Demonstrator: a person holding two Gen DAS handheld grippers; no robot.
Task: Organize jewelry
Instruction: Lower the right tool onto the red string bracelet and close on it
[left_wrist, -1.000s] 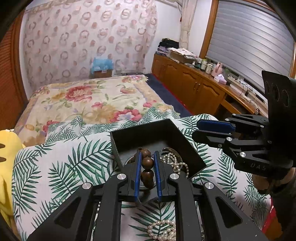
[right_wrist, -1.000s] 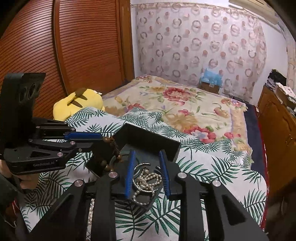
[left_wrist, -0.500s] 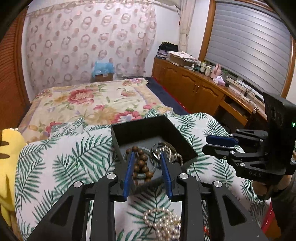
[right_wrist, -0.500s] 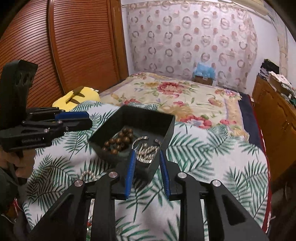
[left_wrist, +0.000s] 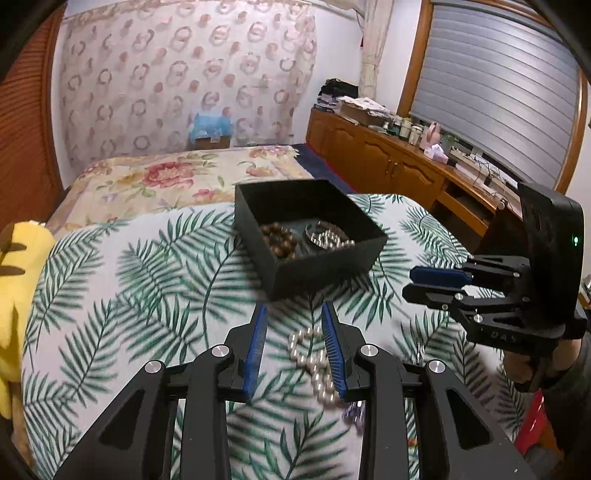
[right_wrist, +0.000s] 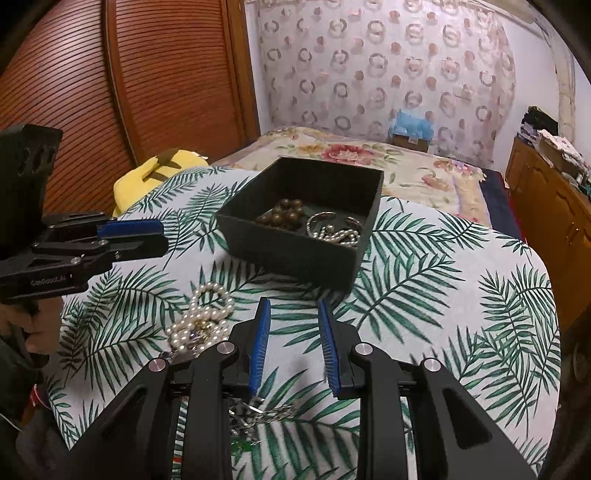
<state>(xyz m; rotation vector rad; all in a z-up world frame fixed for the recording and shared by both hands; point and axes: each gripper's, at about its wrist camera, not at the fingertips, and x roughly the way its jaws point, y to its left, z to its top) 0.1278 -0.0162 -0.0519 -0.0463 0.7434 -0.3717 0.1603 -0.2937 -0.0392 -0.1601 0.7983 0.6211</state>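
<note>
A black open box (left_wrist: 325, 269) (right_wrist: 295, 254) stands on the palm-leaf cloth. In it lie a brown wooden bead bracelet (left_wrist: 279, 240) (right_wrist: 282, 213) and a silver bangle with pearls (left_wrist: 327, 236) (right_wrist: 334, 230). A white pearl necklace (left_wrist: 314, 360) (right_wrist: 201, 317) lies on the cloth in front of the box. My left gripper (left_wrist: 291, 314) is open and empty just above the necklace. My right gripper (right_wrist: 293, 306) is open and empty, in front of the box and right of the necklace. A small shiny piece (right_wrist: 258, 413) lies under its fingers.
The palm-leaf cloth (right_wrist: 443, 295) covers a rounded surface at the foot of a floral bed (left_wrist: 177, 177). A yellow plush (left_wrist: 14, 295) (right_wrist: 155, 177) lies at the left edge. Wooden cabinets (left_wrist: 388, 162) line the right wall.
My left gripper opened and dropped the brown bead bracelet into the box, then drew back and down toward the pearl necklace. My right gripper also pulled back from the box.
</note>
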